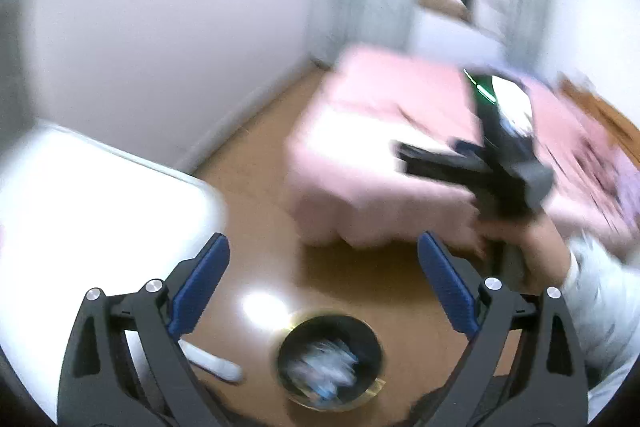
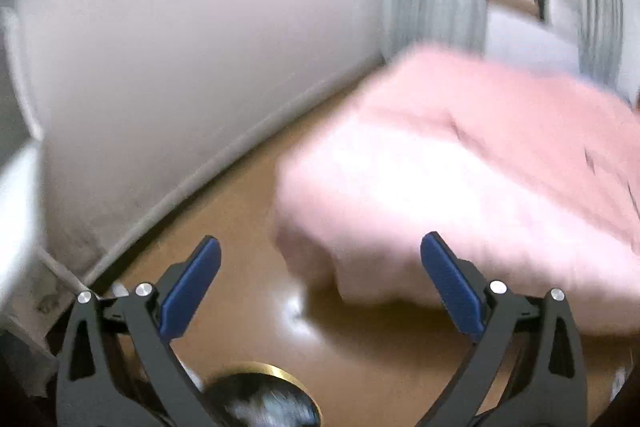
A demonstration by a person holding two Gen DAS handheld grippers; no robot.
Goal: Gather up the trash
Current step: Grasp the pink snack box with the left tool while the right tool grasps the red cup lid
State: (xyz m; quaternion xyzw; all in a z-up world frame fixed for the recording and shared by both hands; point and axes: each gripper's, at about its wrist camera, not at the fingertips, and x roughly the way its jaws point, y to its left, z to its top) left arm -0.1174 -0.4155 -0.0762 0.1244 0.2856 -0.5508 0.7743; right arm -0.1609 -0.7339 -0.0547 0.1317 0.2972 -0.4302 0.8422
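Now both tongs, left gripper (image 1: pixel 322 281) and right gripper (image 2: pixel 320 277), are hanging spread and empty above the gold-rimmed bin (image 1: pixel 329 359) already holding crumpled trash (image 1: pixel 324 367); seeking remaining litter probably demands slower sweeps.

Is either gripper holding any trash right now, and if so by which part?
Nothing is held. The left gripper and right gripper are both open and empty above the bin.

Open floor (image 2: pixel 248 211) between wall (image 2: pixel 180 39), bed (image 2: pixel 480 167)
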